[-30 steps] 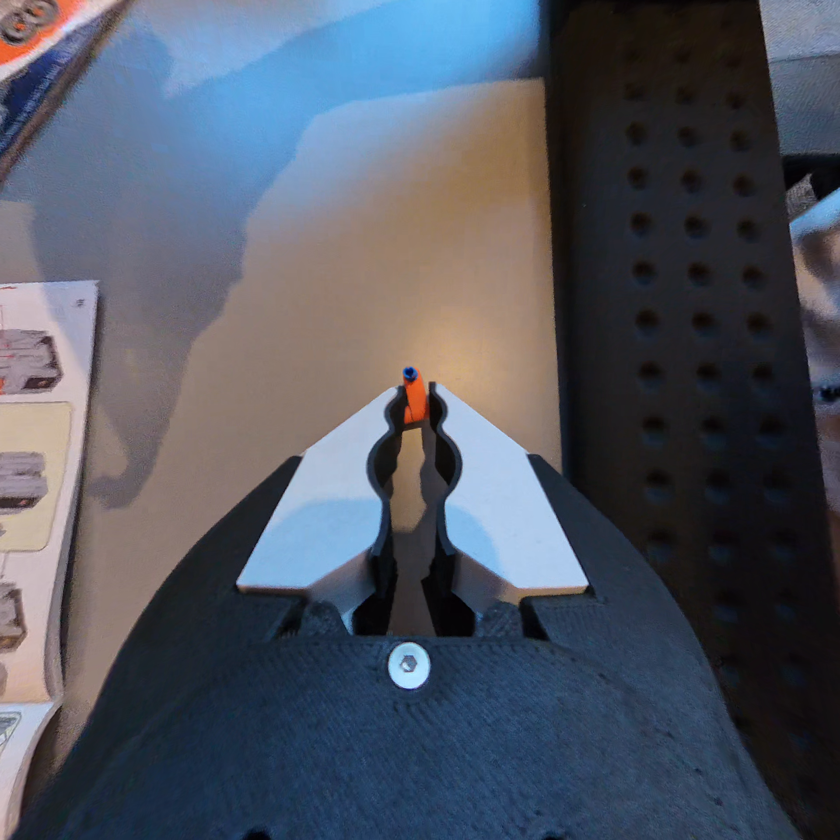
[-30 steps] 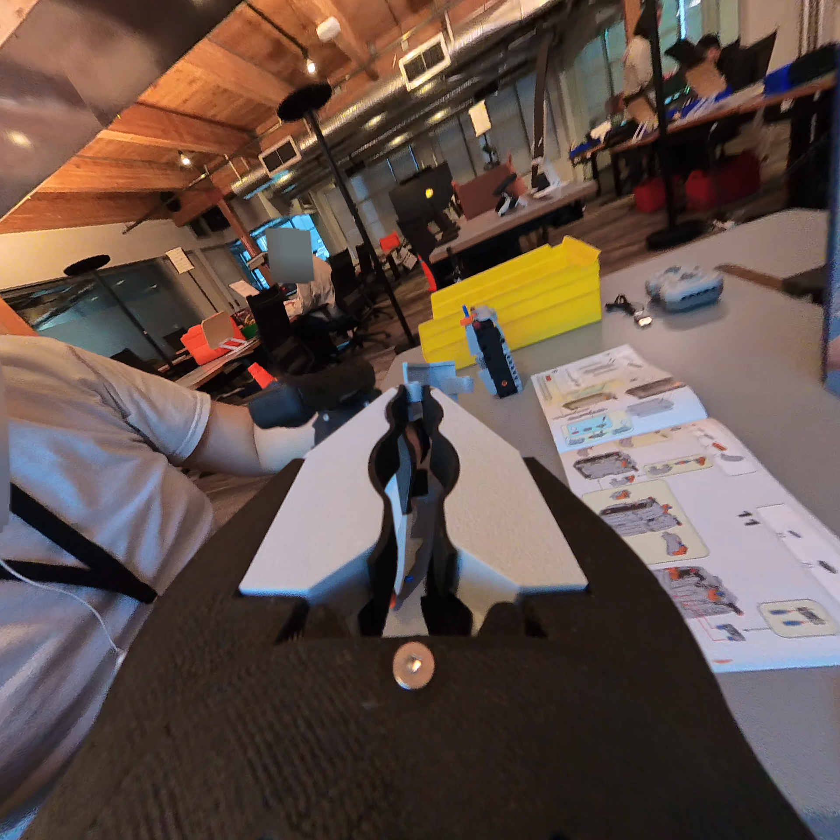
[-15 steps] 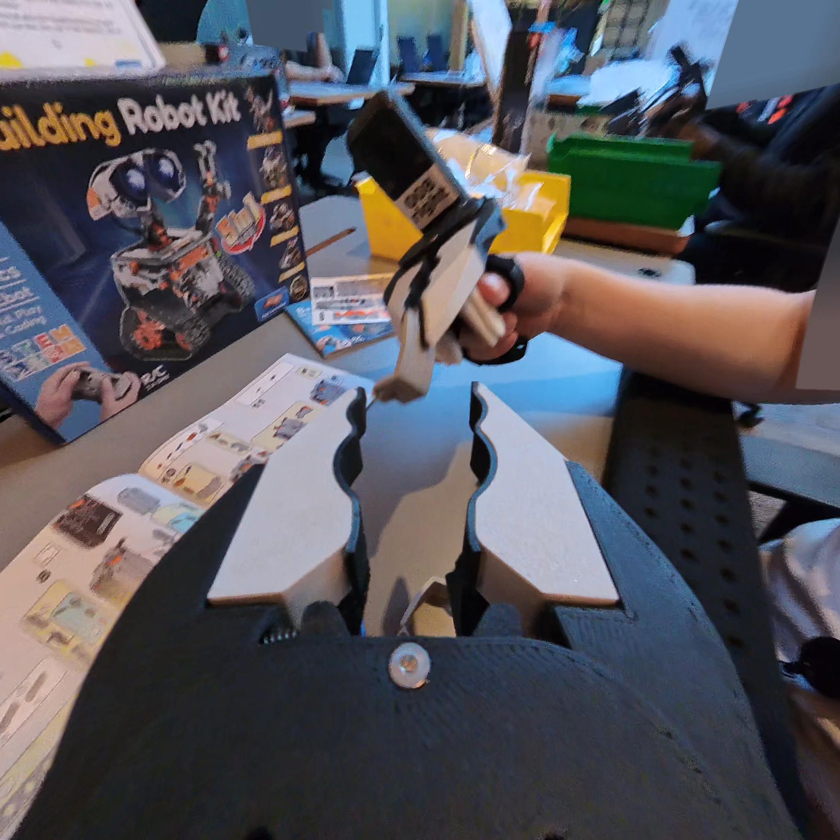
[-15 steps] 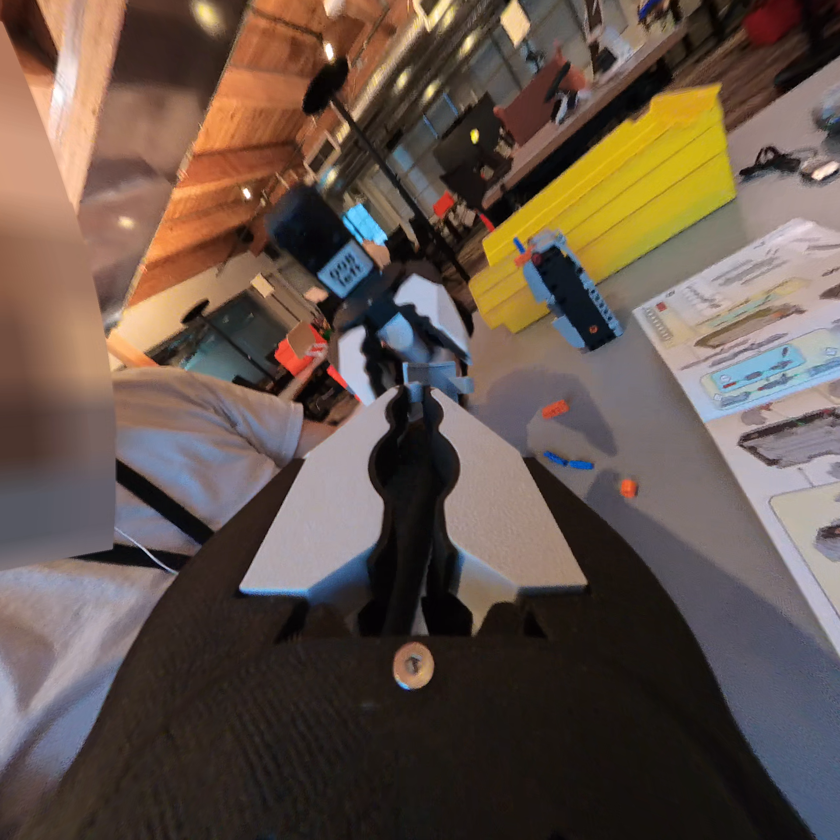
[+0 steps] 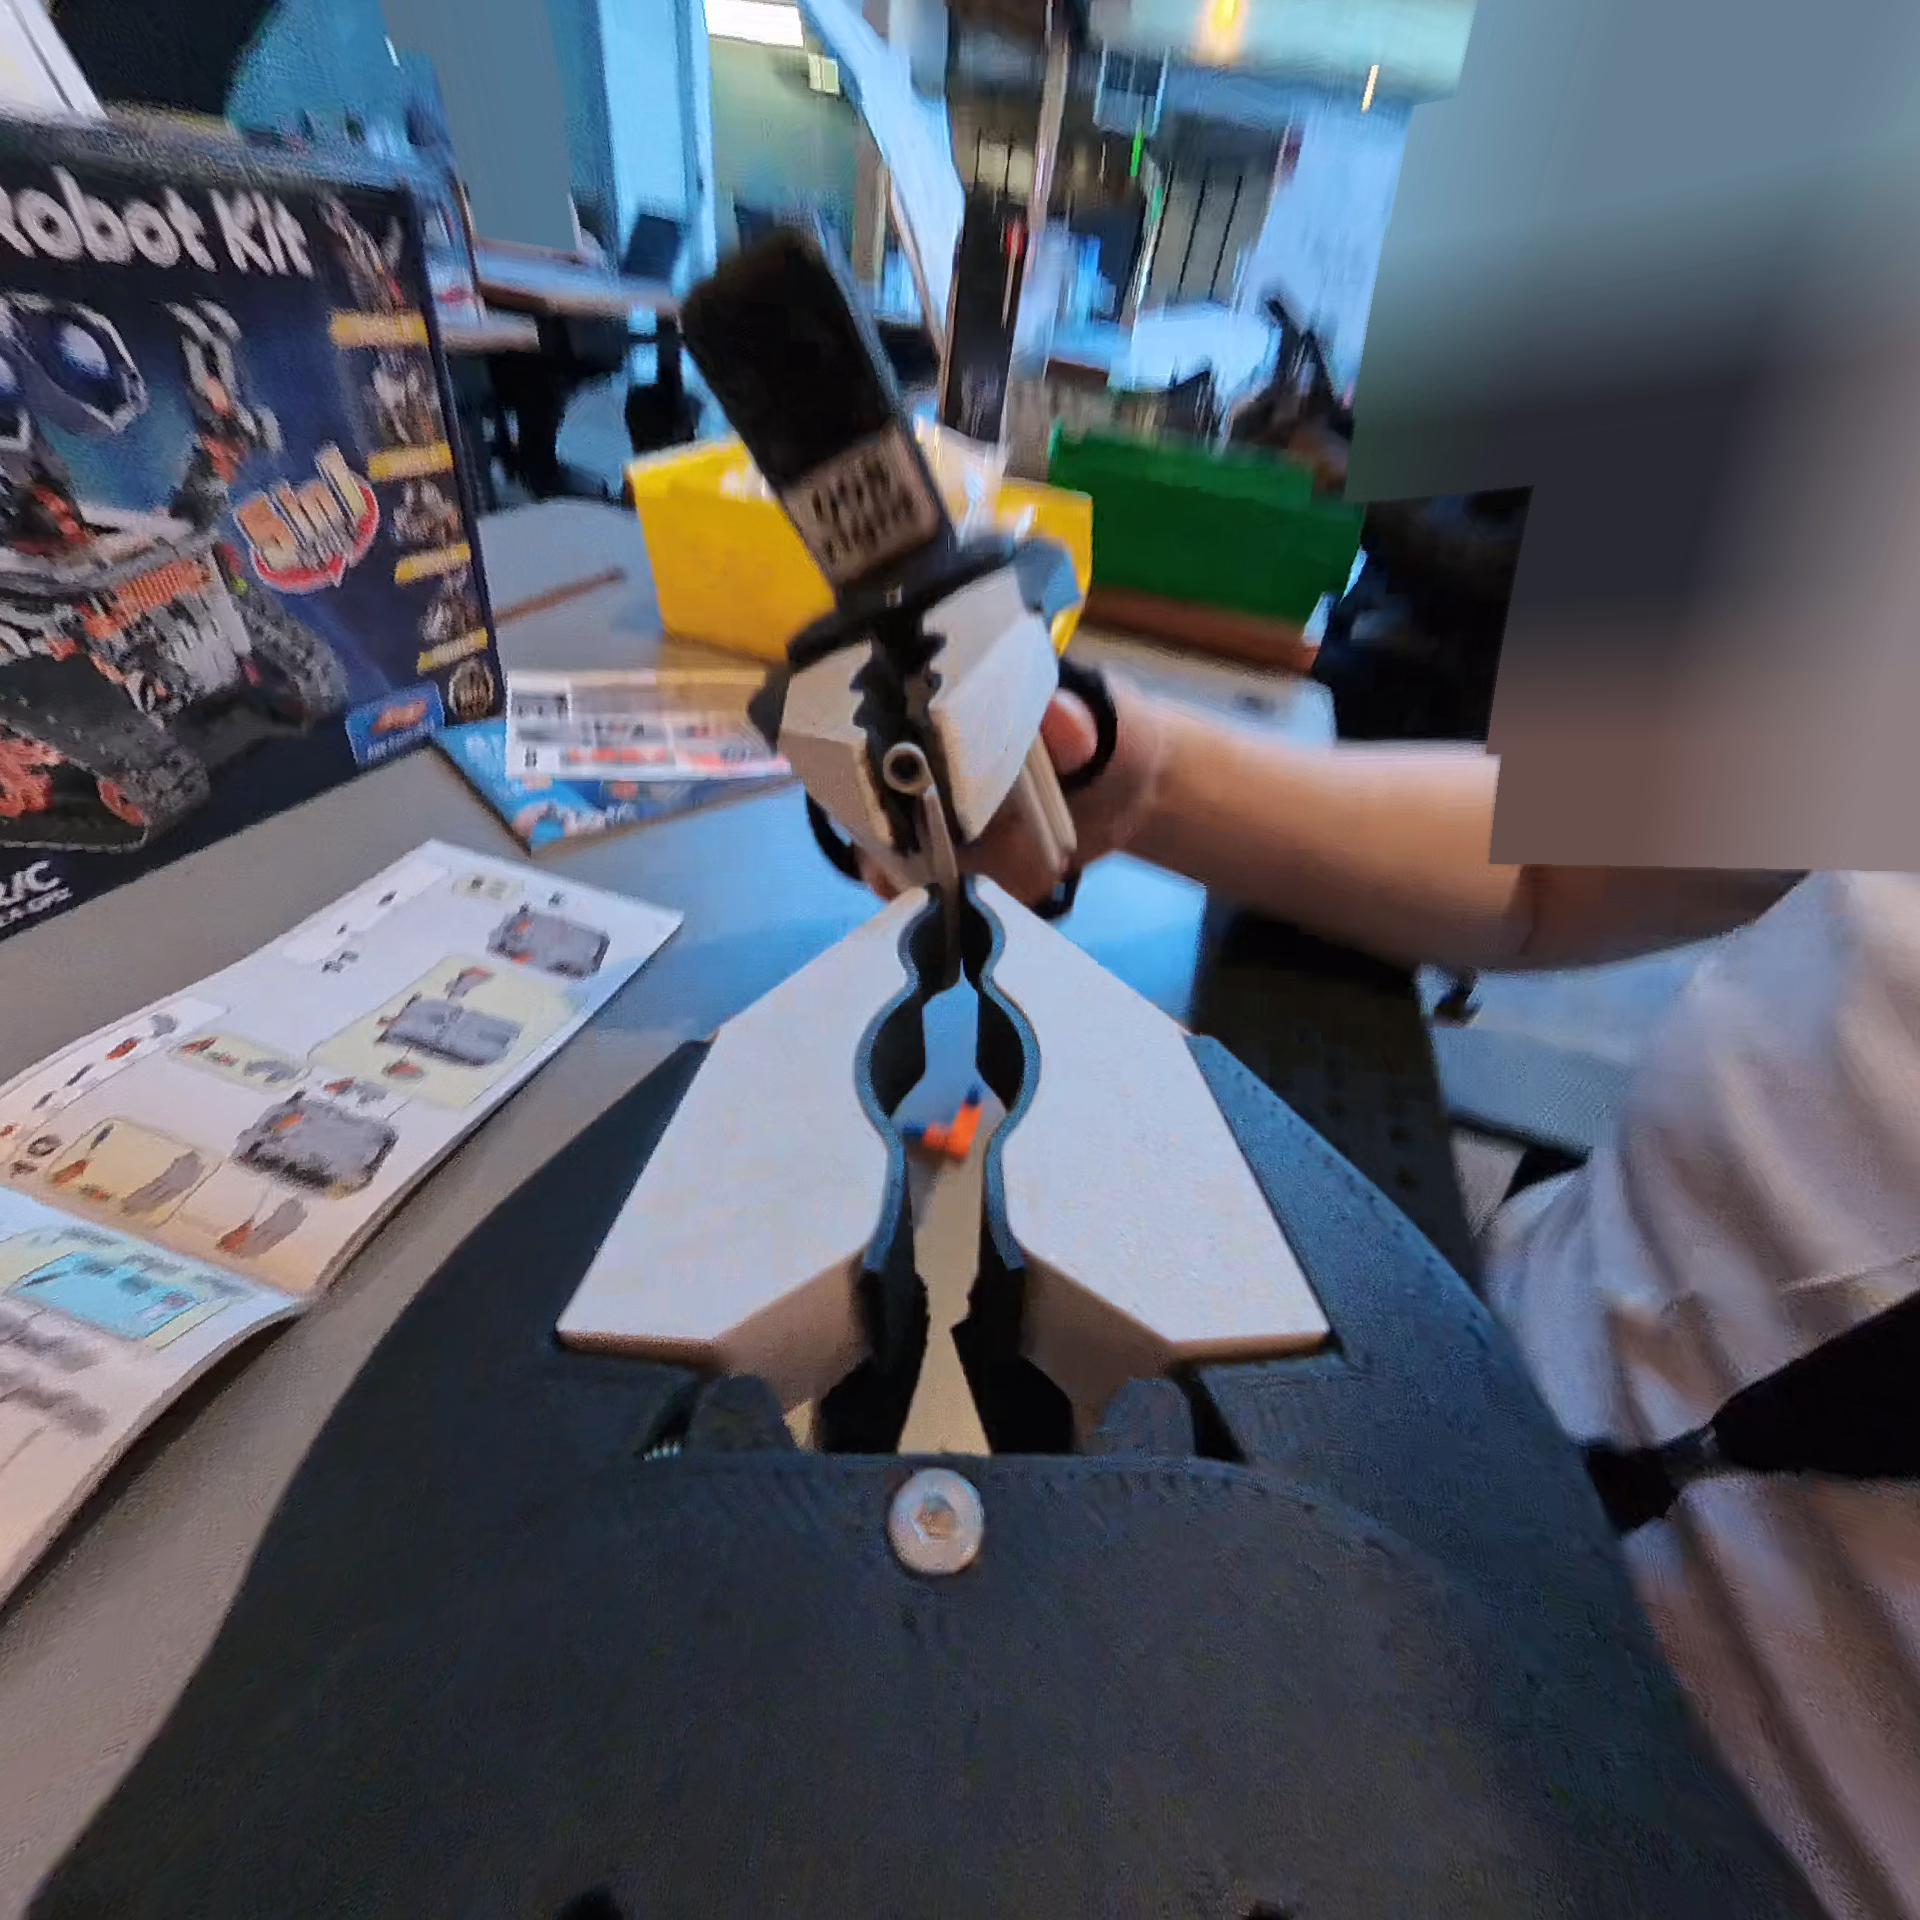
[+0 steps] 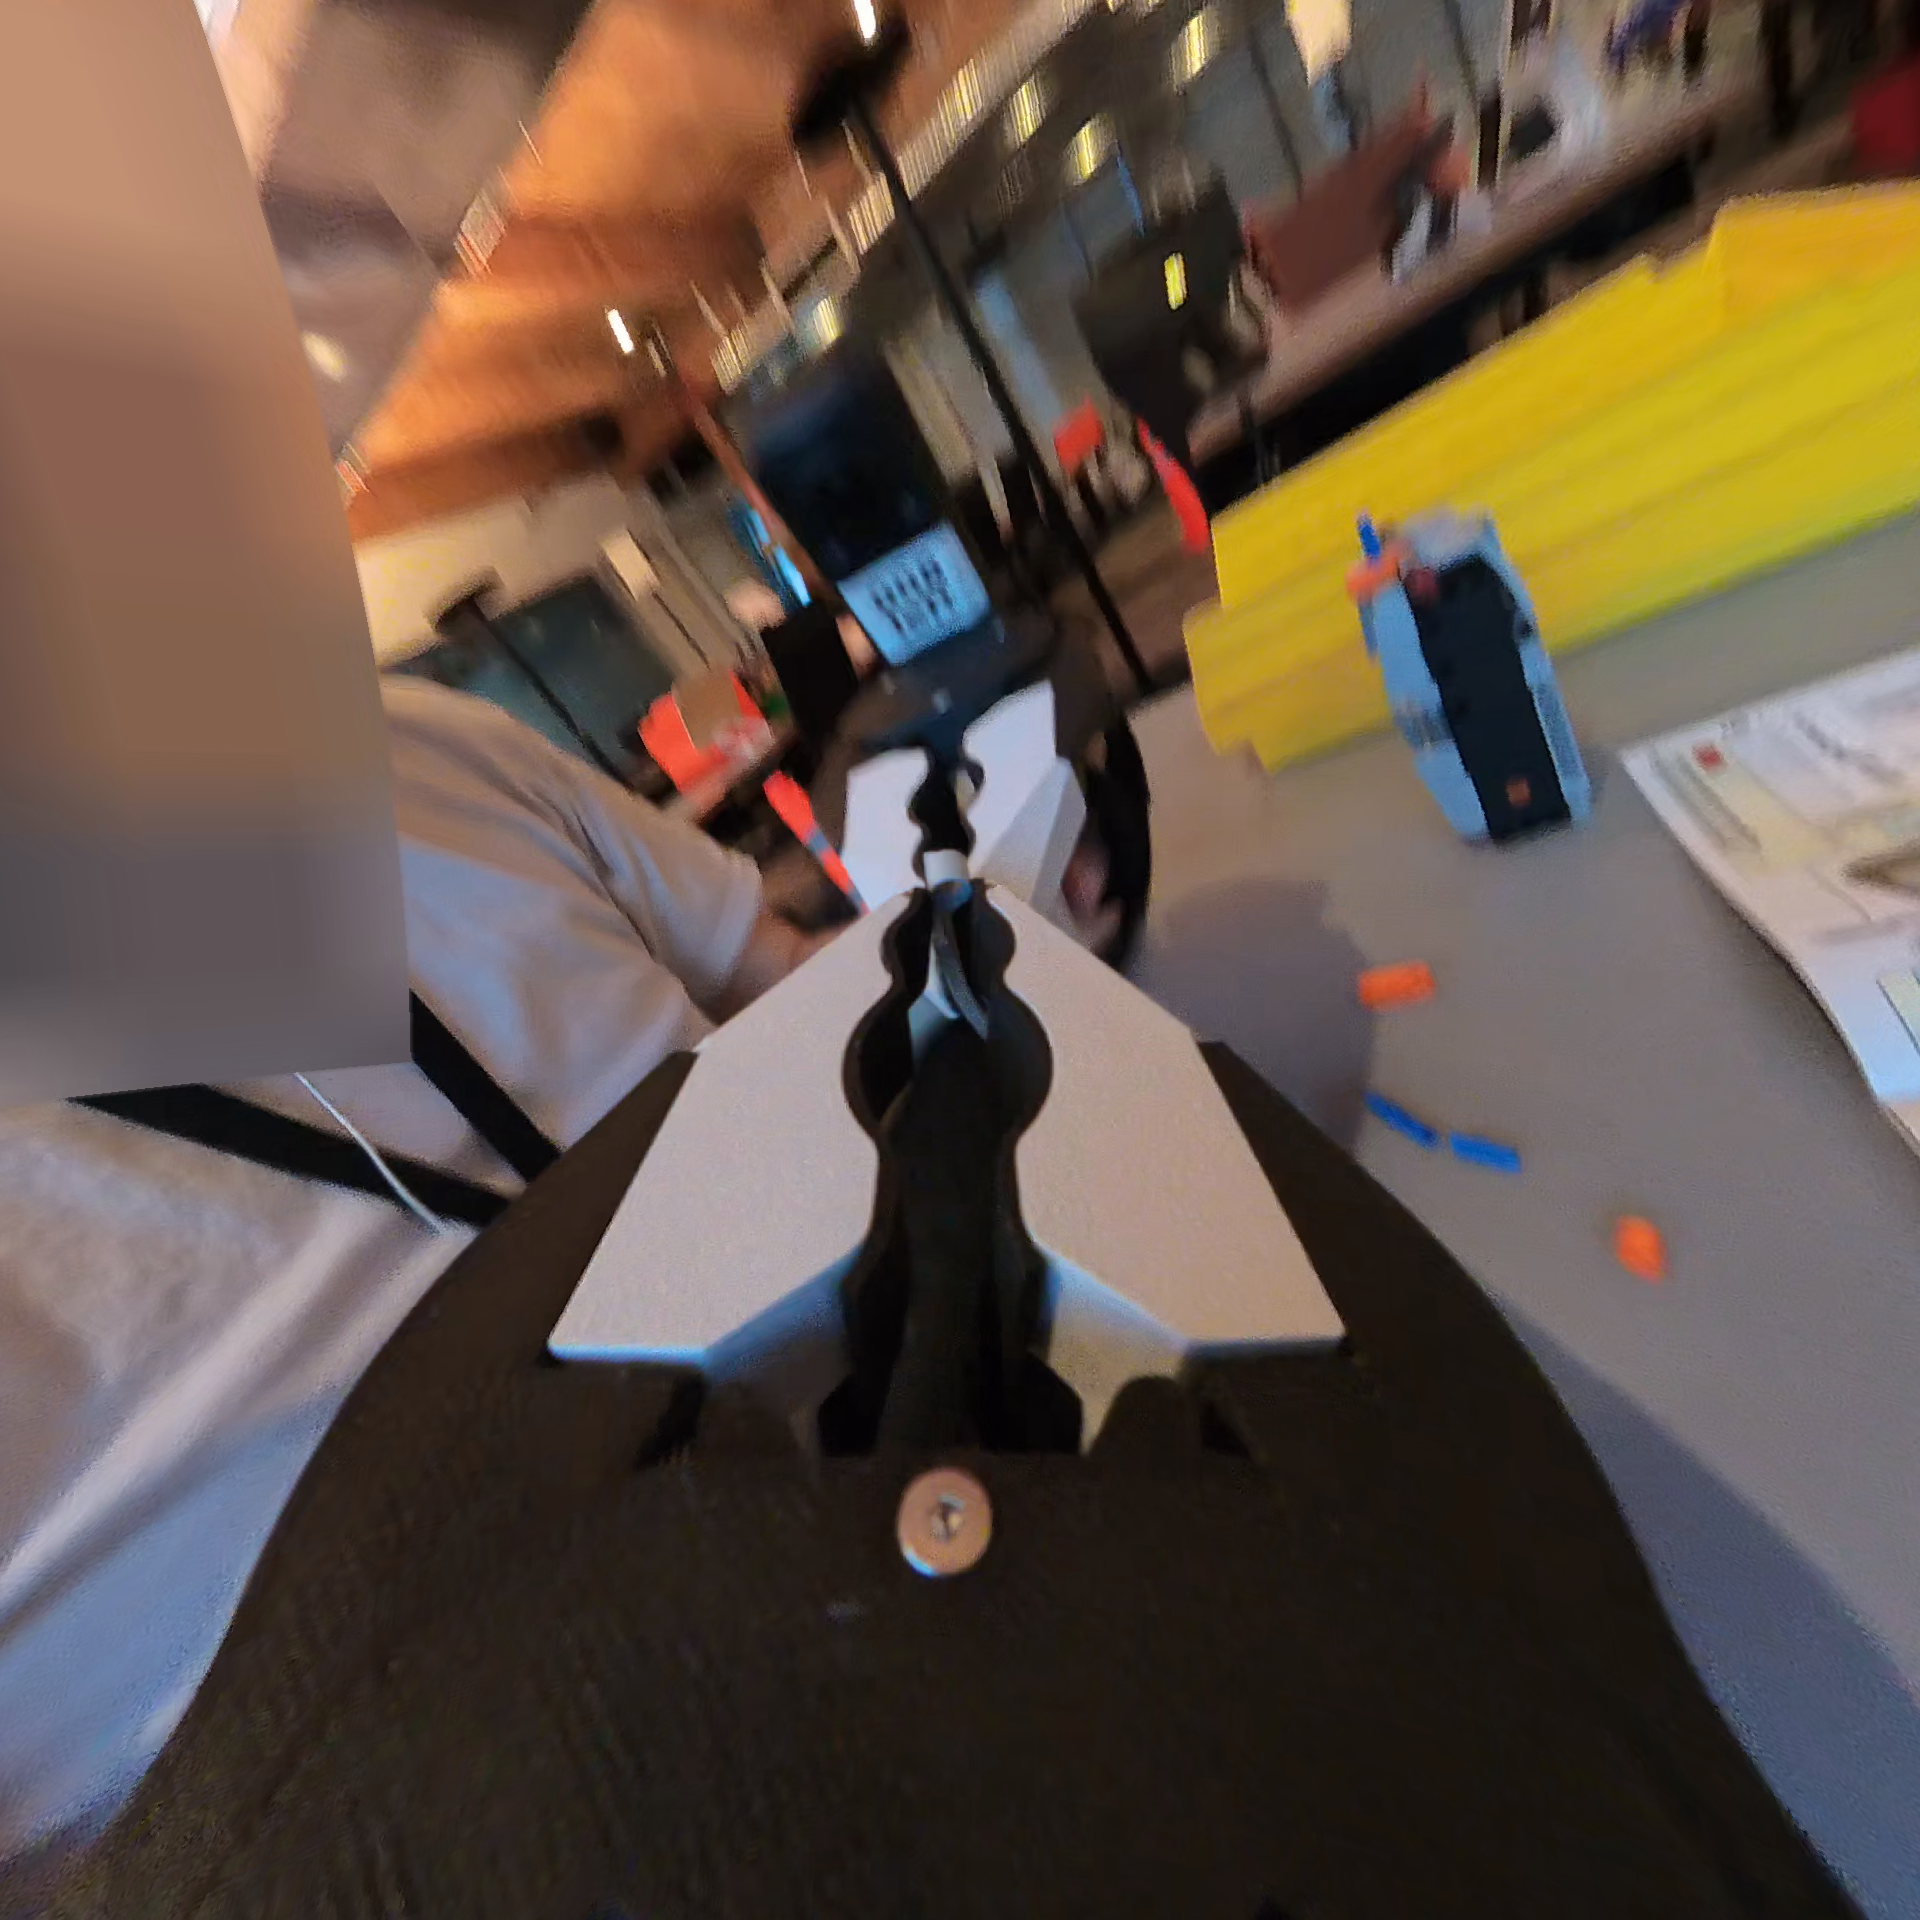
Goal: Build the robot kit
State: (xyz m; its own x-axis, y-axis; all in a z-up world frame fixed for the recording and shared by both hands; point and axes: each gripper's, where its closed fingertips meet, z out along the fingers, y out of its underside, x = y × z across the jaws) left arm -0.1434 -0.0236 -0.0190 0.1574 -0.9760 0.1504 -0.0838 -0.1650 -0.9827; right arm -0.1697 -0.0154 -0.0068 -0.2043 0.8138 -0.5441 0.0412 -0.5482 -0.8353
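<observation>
two grippers meet tip to tip above the desk (image 5: 727,904). the right gripper (image 5: 920,821) pinches a small grey part (image 6: 951,961); the left gripper (image 5: 948,935), fingers nearly closed, touches its far end.

Motion-blurred grey part (image 6: 951,940) pinched between both jaws, shape unclear; kit box (image 5: 208,499) cropped left.

Right claw (image 5: 914,821) blocks ahead; bare table (image 5: 748,894) lies leftward.

A kit box (image 5: 208,499) stands behind an open booklet (image 5: 260,1091) on the grey table (image 6: 1299,1039); yellow bins (image 6: 1662,457) beyond a grey-black block (image 6: 1475,686); small orange (image 6: 1397,985) and blue pieces (image 6: 1444,1138) lie scattered.
</observation>
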